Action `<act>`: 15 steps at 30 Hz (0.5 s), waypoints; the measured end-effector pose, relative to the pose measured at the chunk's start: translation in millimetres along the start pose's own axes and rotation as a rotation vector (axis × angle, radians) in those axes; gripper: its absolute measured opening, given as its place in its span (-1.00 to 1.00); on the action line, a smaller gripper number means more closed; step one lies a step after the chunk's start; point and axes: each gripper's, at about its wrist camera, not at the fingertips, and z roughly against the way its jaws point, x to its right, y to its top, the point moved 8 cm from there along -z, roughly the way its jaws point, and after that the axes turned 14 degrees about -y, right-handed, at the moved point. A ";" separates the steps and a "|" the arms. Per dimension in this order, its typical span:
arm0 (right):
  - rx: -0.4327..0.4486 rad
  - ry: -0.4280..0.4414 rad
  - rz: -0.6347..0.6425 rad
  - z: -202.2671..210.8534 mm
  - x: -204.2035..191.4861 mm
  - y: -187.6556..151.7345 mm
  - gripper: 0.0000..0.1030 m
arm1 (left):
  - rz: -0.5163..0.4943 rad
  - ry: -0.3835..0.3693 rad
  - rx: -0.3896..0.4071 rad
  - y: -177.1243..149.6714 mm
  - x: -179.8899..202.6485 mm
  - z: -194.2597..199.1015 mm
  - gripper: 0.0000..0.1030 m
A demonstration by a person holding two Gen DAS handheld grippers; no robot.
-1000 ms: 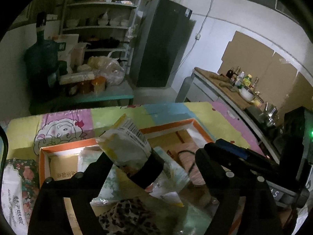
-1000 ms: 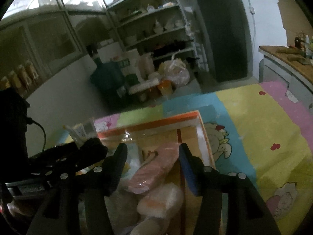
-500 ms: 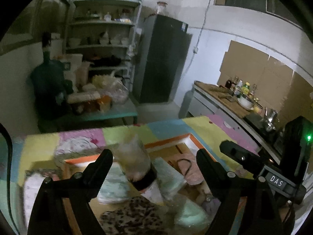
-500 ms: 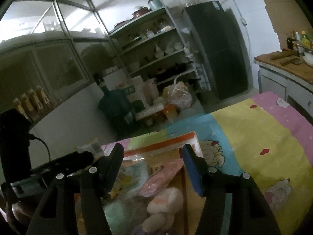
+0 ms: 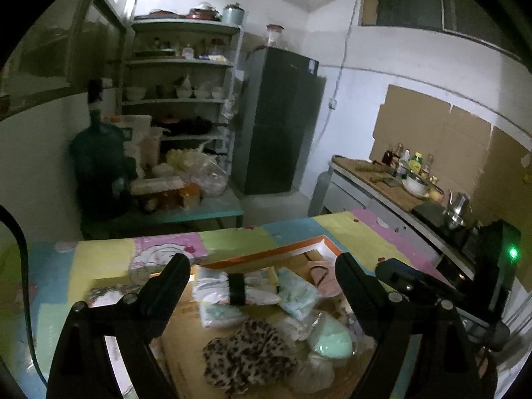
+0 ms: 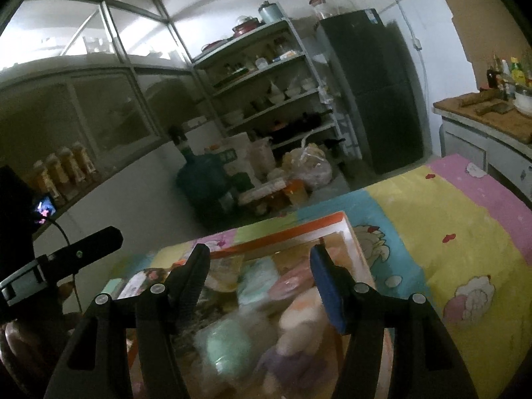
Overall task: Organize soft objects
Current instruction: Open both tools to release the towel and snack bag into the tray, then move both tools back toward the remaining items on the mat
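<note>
The soft objects are gathered inside a shallow orange-rimmed cardboard box (image 5: 266, 255) that is laid on a worktop covered by a pastel patchwork cartoon cloth (image 6: 432, 232). A white packet bound by a black band (image 5: 234, 287) is seen lying across the far part of the box, with pale green and blue plastic-wrapped packs (image 5: 296, 291) beside it, a leopard-print fabric piece (image 5: 246, 359) nearer the camera and a mint-green round cushion in clear film (image 5: 329, 335) to its right. In the right wrist view a cream and orange plush toy (image 6: 299, 319) is also made out, though blurred.

The left tongs (image 5: 262, 266) are held apart above the pile, and nothing is gripped between them. The right tongs (image 6: 259, 259) are likewise held apart and empty over the box.

The heap is judged to be loose and crowded. If one pack is grasped by its slippery film, neighbouring packs could be dragged along or tipped over the low rim. The banded packet could be unrolled if only its loose end is pinched. In such dim light, the box wall could be struck by a finger and the whole box shifted.
</note>
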 end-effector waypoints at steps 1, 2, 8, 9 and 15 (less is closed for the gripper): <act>0.009 0.004 0.004 5.7 -4.9 -1.7 0.25 | 0.001 0.001 0.008 -1.5 0.7 5.6 0.73; 0.016 0.009 0.009 10.5 -9.1 -3.6 0.26 | -0.001 0.006 0.016 -3.8 0.8 12.8 0.73; 0.068 0.023 0.077 44.7 -48.0 -15.3 0.44 | -0.006 0.039 0.055 -15.8 -5.1 48.2 0.73; 0.076 0.027 0.090 50.1 -56.0 -17.2 0.45 | -0.004 0.043 0.057 -17.8 -6.6 53.8 0.73; 0.084 0.082 0.118 70.8 -99.7 -28.6 0.46 | 0.012 0.082 0.091 -24.2 -22.8 93.8 0.73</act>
